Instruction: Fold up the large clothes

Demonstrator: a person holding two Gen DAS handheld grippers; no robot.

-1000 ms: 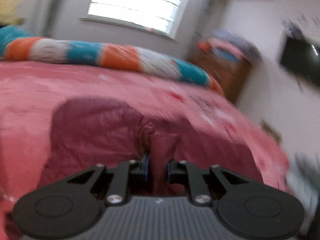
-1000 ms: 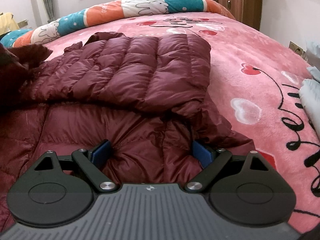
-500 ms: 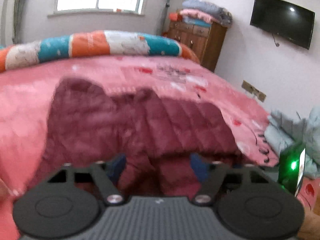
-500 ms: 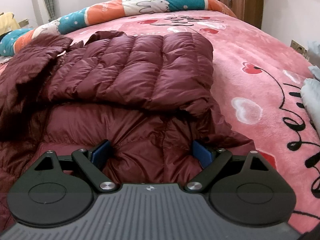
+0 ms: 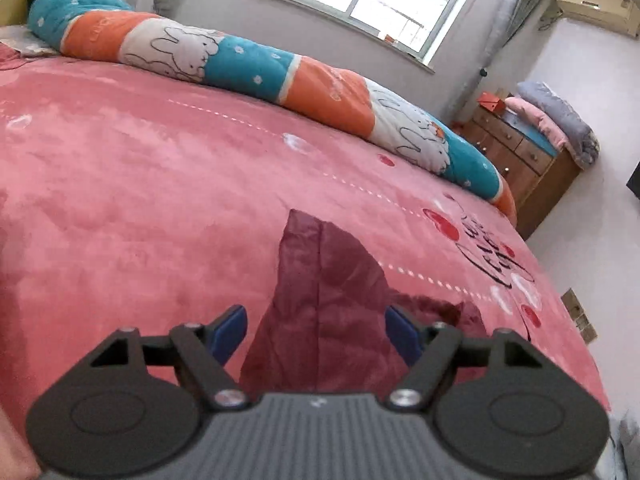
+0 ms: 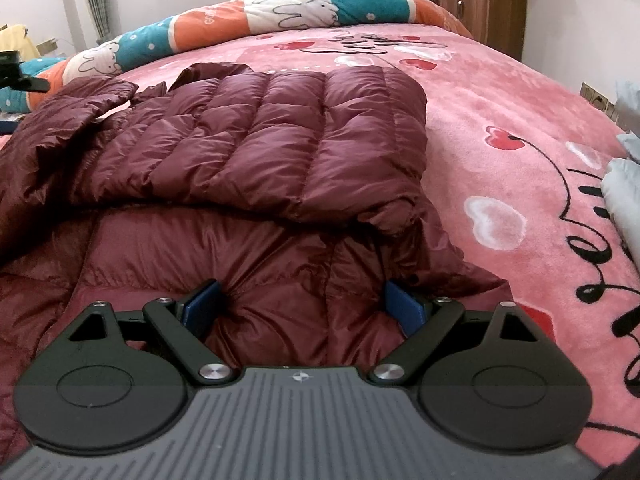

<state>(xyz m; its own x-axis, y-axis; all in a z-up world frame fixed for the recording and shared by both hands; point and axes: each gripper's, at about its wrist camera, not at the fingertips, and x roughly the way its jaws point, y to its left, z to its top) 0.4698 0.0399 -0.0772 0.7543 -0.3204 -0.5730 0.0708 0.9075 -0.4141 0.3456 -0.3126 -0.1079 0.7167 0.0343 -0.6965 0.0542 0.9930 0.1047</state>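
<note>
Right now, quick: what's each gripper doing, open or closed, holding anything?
Left gripper: open, holding nothing; a flap of the maroon down jacket lies between its fingers.
Right gripper: open, fingers straddling a puffed bunch of the jacket, not clamped.

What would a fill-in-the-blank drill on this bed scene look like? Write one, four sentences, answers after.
1. The down jacket on the bed is dark ____ in colour.
2. The blanket under it is ____ with hearts.
3. The right gripper has its fingers ____, fabric bulging between them.
4. The rolled quilt by the window shows cartoon ____.

Answers: red; pink; open; rabbits
</note>
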